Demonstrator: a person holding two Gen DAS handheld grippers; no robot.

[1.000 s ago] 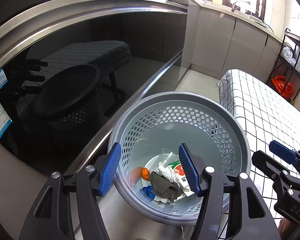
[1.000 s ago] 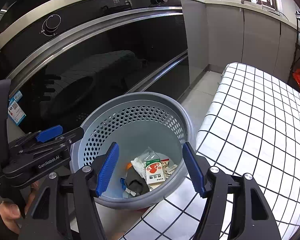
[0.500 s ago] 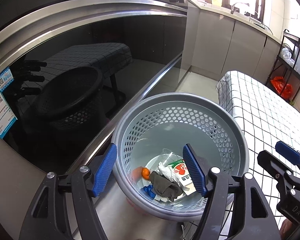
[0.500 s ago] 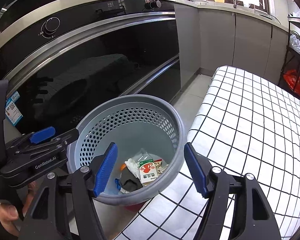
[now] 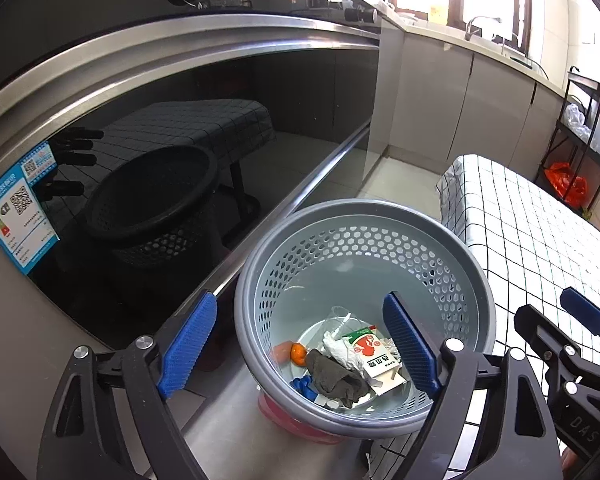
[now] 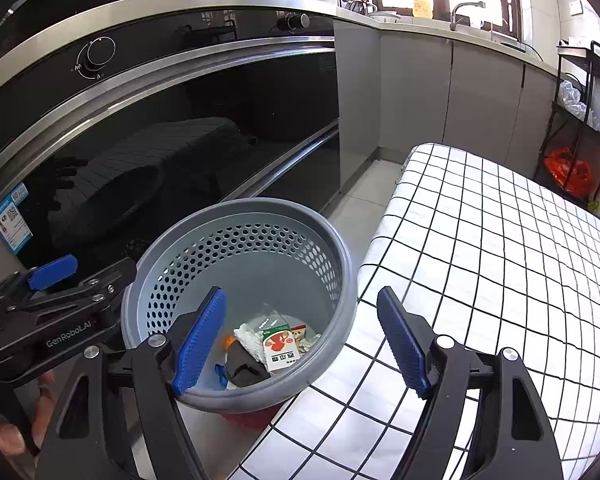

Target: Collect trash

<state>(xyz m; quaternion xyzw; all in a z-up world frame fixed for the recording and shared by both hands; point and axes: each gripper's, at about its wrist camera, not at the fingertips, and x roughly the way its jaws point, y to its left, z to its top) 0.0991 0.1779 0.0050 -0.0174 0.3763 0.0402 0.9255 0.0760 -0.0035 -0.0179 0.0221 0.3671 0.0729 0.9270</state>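
Your left gripper point(image 5: 300, 344) hangs above the grey perforated bin point(image 5: 260, 280), its jaws opening and nothing between the blue pads; the near rim only shows behind them. Your right gripper point(image 6: 304, 336) sits just beside it, jaws also opening and empty, one finger over the bin's mouth and the other over the checked tablecloth point(image 6: 500, 248).

The collected trash lies at the bottom of the bin: a red-and-white carton point(image 5: 370, 354), crumpled white paper point(image 5: 340, 350), a dark rag point(image 5: 334, 376), an orange piece point(image 5: 298, 354) and a scrap of blue point(image 5: 302, 384). No loose item shows on the cloth in either view, so the task looks close to done, or you need to look elsewhere for the next piece.

To do this step well, let both sets of fingers spread fully before you draw away, and lift clear of the rim rather than dragging across it, since the light bin could tip.

Mind the edges. The bin stands tight between the dark glass oven door point(image 6: 180, 140) and the table's corner. The two grippers are near each other, so part them first. Open room lies to your right, over the cloth, and along the floor point(image 6: 364, 196) beyond.
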